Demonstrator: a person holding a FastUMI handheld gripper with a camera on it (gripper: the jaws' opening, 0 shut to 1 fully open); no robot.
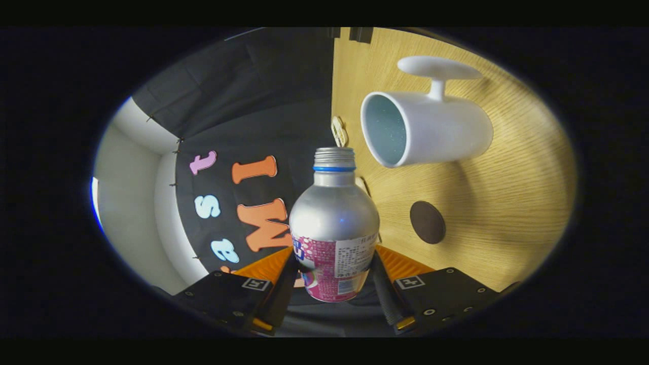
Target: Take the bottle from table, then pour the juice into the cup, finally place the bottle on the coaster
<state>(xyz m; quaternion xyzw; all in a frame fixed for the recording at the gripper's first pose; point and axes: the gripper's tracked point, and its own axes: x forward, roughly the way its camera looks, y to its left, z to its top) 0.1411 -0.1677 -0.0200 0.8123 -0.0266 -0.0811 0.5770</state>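
My gripper [334, 276] is shut on a silver bottle [333, 223] with a pink label, both fingers pressing its lower body. The bottle has a threaded open neck with a blue ring and no cap. The whole view is rolled sideways, so the wooden table [507, 203] stands like a wall beyond and beside the bottle. A white cup [431, 132] with a handle stands on that table beyond the bottle's neck, its mouth facing toward the bottle, a gap between them. A dark round coaster [427, 222] lies on the table, nearer to the fingers than the cup.
The table's edge [332, 101] runs just behind the bottle's neck. A small pale object [338, 131] sits at that edge near the cup. Black cloth wall and a white wall panel [137, 203] lie on the other side of the bottle.
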